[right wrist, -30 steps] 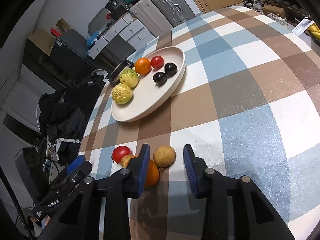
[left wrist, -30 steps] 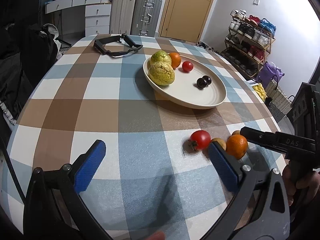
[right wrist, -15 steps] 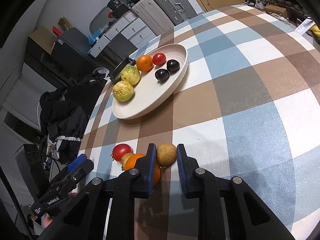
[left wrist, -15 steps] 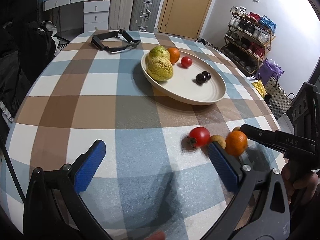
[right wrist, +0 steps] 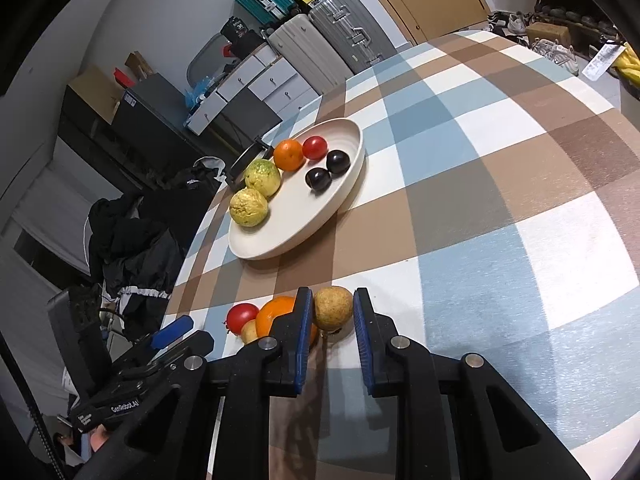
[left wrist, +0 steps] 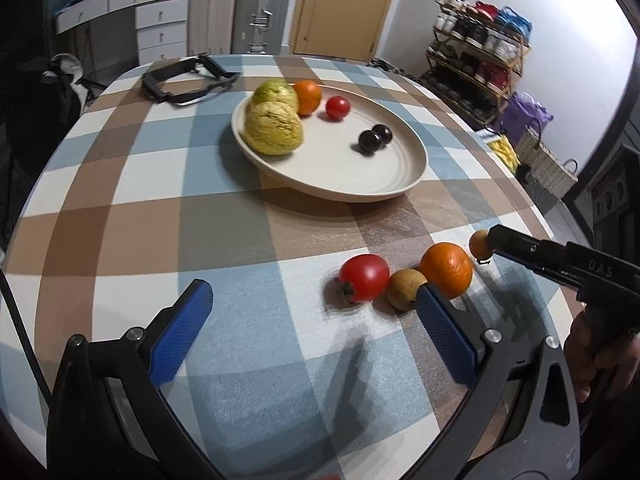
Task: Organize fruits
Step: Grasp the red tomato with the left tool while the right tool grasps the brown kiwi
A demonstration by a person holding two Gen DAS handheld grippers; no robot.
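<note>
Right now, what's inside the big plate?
The plate holds six fruits: two yellow-green guavas, an orange, a small red tomato and two dark plums. The rear guava is partly hidden behind the front one.

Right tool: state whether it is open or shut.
Shut on the tan fruit. In the right wrist view, the right tool has both blue pads pressed against the fruit's sides, just above the checked tablecloth.

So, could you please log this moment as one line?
right gripper: shut on tan fruit | left gripper: open, empty | plate: six fruits
</note>
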